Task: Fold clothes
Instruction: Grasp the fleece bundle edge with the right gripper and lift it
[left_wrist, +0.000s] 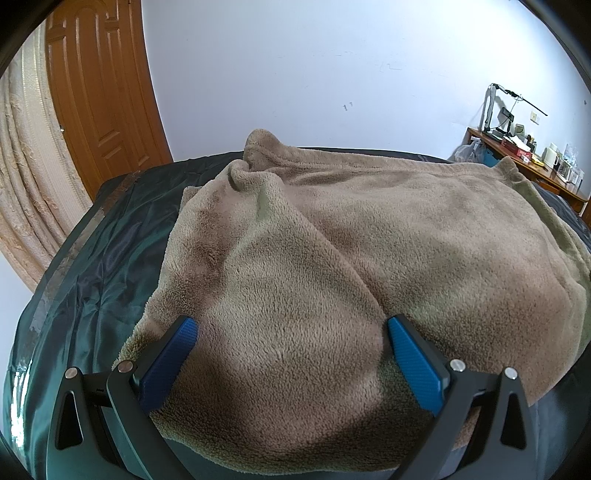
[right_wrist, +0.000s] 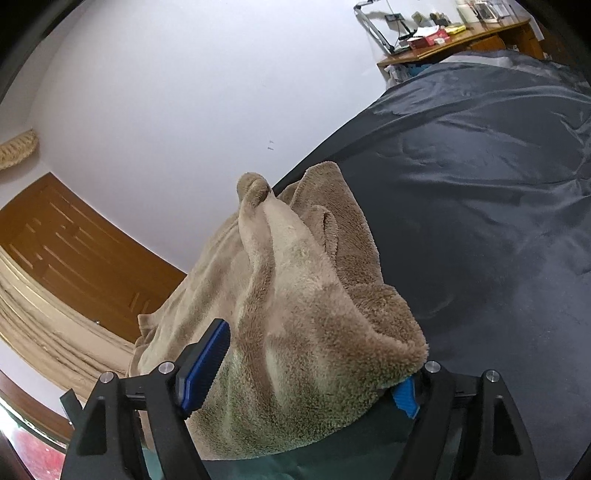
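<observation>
On dark bedspread (left_wrist: 103, 258), mid-fold: both grippers, left gripper (left_wrist: 291, 332) and right gripper (right_wrist: 314, 365), spread wide astride fleece garment (left_wrist: 332, 240), gripping nothing; next, close on hem.

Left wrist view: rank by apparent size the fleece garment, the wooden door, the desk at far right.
1. Fleece garment, fills most of the frame, though it lies closest to the camera.
2. Wooden door, cut off by the lens edge.
3. Desk, far away, so it only looks small.
</observation>
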